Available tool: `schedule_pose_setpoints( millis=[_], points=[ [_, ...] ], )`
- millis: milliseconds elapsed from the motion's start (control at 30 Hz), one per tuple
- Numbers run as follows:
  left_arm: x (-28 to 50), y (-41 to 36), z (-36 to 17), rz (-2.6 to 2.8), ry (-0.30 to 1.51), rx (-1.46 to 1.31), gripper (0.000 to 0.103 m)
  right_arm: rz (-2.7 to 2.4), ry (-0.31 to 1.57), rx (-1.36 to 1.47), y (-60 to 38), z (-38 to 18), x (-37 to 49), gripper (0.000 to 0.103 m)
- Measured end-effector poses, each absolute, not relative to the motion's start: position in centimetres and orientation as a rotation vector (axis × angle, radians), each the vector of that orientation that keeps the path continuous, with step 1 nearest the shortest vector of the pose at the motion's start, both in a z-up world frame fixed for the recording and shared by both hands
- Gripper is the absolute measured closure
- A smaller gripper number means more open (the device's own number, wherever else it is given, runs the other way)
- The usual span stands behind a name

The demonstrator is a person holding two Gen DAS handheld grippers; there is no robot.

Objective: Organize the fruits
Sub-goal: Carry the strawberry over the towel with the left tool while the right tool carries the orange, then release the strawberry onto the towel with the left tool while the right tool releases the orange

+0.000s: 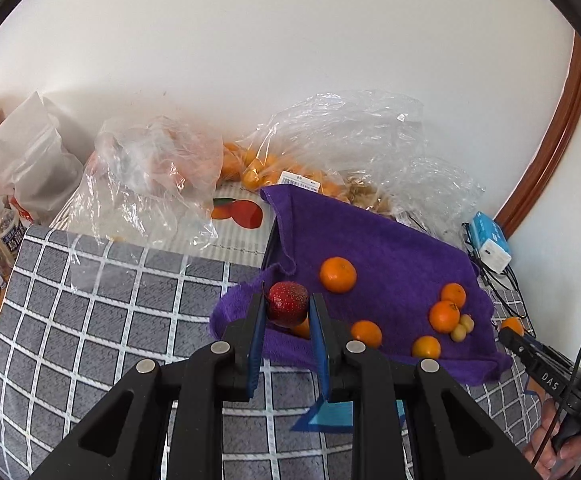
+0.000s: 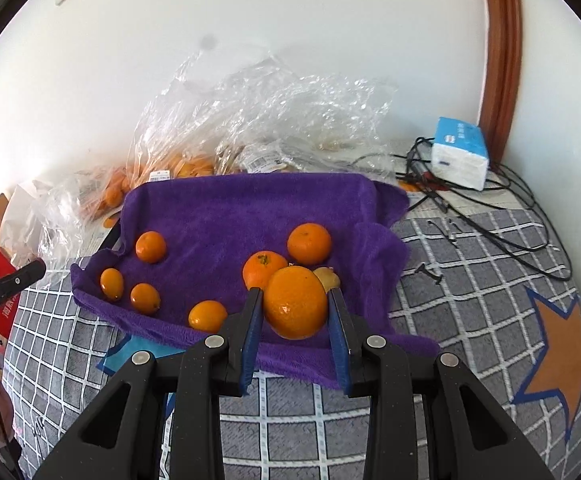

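A plain white wall (image 1: 250,40) meets a brown wooden door frame (image 2: 502,40).

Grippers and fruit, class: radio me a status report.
Left gripper shut on red fruit. Right gripper shut on orange. Loose oranges on purple towel underneath.

Purple towel (image 2: 250,208) under orange mandarins (image 2: 309,243). Dark red speckled fruit (image 1: 287,303). Grey cover with white grid (image 1: 102,304), orange star edged blue (image 2: 562,356). Black grippers, blue-lined jaws. Blue-and-white tissue pack (image 2: 460,152).
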State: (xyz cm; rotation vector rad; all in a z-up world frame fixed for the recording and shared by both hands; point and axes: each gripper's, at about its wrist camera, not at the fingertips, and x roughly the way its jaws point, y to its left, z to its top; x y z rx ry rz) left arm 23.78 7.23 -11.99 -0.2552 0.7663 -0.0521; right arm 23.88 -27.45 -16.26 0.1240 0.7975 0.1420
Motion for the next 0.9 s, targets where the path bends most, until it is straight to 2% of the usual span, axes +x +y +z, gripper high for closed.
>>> schedule_pose_setpoints(
  millis=[400,700,900],
  points=[
    [27.3,6.1,-13.9,-0.071,0.812,-0.244,0.082,0.246,0.948,0.174,-25.5,-21.7,28.2,0.071],
    [30.0,3.2,-15.7,-0.113,0.869,-0.238,0.082,0.26,0.957,0.134,-25.0,-21.9,28.1,0.071],
    [31.1,1.6,-16.8,-0.124,0.906,-0.216,0.082,0.25,0.928,0.099,-25.4,-21.3,27.1,0.064]
  ],
)
